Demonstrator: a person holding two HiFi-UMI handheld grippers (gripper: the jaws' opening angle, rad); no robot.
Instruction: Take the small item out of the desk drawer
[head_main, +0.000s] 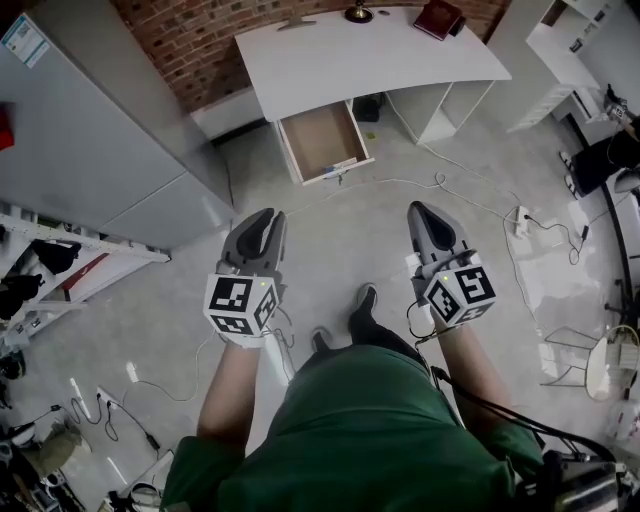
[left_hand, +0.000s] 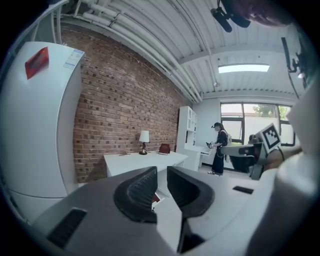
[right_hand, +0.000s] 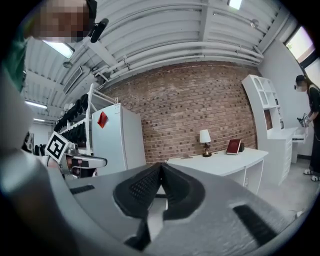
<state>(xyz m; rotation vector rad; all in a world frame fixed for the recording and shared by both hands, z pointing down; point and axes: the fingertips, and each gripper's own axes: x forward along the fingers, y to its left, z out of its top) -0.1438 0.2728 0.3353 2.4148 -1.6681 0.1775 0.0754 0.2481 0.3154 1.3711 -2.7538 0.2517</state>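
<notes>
The small item (head_main: 342, 163) is made out only as a pale speck at the front edge of the drawer (head_main: 320, 135), toward the drawer's 5 o'clock corner; what it is cannot be told. The drawer is seen already pulled open beneath the white surface (head_main: 330, 60), so the opening step is judged done. The surface itself is set at 12 o'clock from the person, with a lamp (head_main: 358, 12) and a red book (head_main: 438, 18) at its far edge. Nothing is held yet. The left hand-held gripper (head_main: 262, 222) is carried at 10 o'clock, its jaws parted by a narrow gap with nothing between them. The right hand-held gripper (head_main: 425, 212) is carried at 2 o'clock, jaws pressed together and empty. Both are well apart from the drawer, with open floor (head_main: 350, 230) between. The approach, the grasp and the lift-out are all left to be done.
</notes>
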